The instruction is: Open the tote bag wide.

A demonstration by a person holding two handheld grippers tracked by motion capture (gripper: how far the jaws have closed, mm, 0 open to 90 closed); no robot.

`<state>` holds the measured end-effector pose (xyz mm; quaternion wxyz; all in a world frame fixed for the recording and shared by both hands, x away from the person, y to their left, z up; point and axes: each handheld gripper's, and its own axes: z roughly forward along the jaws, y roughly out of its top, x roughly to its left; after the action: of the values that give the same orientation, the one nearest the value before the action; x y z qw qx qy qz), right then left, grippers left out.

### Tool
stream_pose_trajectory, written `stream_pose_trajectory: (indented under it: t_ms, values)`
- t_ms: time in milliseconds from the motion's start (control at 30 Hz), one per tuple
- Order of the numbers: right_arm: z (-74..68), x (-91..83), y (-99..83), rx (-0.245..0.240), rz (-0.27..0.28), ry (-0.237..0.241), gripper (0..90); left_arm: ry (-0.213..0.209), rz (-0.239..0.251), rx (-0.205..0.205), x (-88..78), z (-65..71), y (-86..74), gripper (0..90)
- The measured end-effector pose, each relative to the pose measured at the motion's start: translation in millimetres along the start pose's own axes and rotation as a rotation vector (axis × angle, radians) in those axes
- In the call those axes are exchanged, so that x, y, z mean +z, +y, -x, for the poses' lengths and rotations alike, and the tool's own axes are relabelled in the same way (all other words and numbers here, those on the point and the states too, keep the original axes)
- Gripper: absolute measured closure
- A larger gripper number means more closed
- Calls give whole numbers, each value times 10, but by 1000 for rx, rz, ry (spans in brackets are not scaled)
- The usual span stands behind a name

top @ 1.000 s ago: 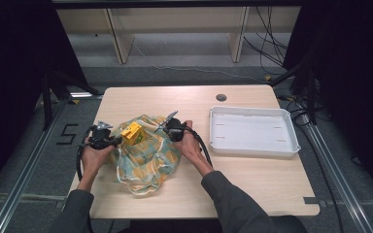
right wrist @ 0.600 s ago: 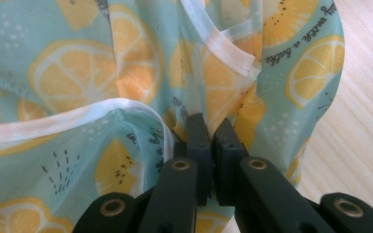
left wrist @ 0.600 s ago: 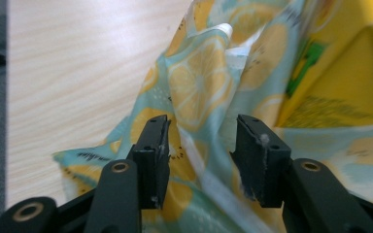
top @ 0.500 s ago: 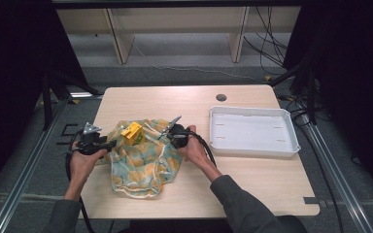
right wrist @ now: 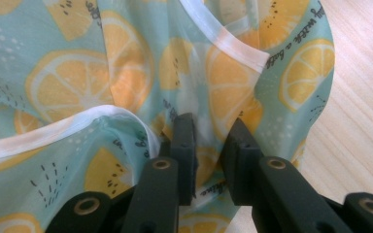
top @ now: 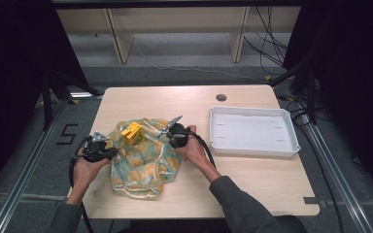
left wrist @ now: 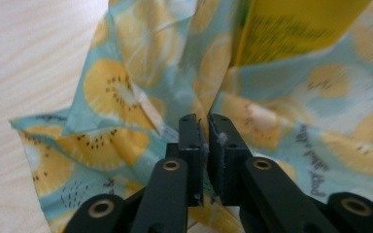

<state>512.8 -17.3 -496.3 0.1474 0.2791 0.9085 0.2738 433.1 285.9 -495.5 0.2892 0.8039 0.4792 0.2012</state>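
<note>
Now both grippers work a pale-blue fabric bag printed with lemon slices [top: 143, 162] on the light wooden table [top: 252, 184].
Left gripper [top: 110, 154] has just pressed shut, pinching bag fabric at the left edge; right gripper [top: 167, 130] has just parted slightly, cloth between its jaws. Bag script is cursive, mostly illegible. Yellow carton [top: 131, 133] sits in the bag, its print blurred, top cut off in the left gripper view.

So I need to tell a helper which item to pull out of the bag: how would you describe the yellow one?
On the wooden table, left of the white tray, lies a light blue bag printed with lemon slices. At its top edge sits a small yellow carton, the only solid, boxy thing on the soft fabric.
</note>
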Motion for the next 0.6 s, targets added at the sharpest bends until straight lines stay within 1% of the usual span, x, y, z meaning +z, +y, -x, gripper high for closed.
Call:
stream_pose_trajectory:
  t_ms: [33, 67, 100, 133, 167, 200, 233, 267, 300, 333, 367, 400, 433, 467, 500, 533, 567, 600]
  values:
    - [20, -11, -5, 7, 3, 6, 736, 15, 4, 2, 21, -9, -22, 862]
    - [24, -26, -6, 8, 6, 4, 730, 17, -17, -6, 22, -29, -33, 864]
    - [22, -29, -7, 20, 3, 12, 718, 5, -15, -34, 31, -73, -71, 864]
    - [22, -29, -7, 20, 3, 12, 718, 5, -15, -34, 31, -73, -71, 863]
    - [23, -36, -7, 14, 13, 15, 698, 2, -19, -35, 34, -82, -84, 863]
    - [19, -65, -2, 24, 11, 4, 636, -1, -26, -36, 39, -76, -93, 852]
    - [18, -69, 2, 32, 22, 6, 599, -1, -26, -36, 39, -76, -93, 837]
    - [18, -69, 2, 32, 22, 6, 599, -1, -28, -36, 33, -72, -89, 837]
    - [26, -96, 13, 44, 26, 10, 552, 3, -12, -47, 25, -59, -84, 813]
    - [37, -125, 26, 42, 31, 11, 504, -1, -11, -42, -5, -52, -71, 785]
    - [32, -175, 43, 59, 44, 15, 460, 2, 2, -38, -36, -41, -58, 729]
    - [30, -268, 75, 52, 106, 8, 399, 2, 2, -39, -79, -35, -41, 684]
    - [30, -268, 75, 52, 106, 8, 399, 5, 8, -39, -123, -32, -30, 684]
    - [28, -329, 93, 65, 99, 26, 381, 7, 27, -50, -162, -18, -24, 653]
    - [24, -386, 107, 61, 125, 25, 377, 1, 24, -50, -212, -16, -15, 633]
    - [19, -454, 123, 70, 139, 28, 374, 7, 48, -62, -257, 0, -12, 600]
    - [19, -503, 143, 69, 161, 36, 366, 5, 48, -69, -312, 6, -3, 556]
    - [31, -609, 182, 44, 192, 61, 361, 3, 68, -74, -416, 48, 5, 503]
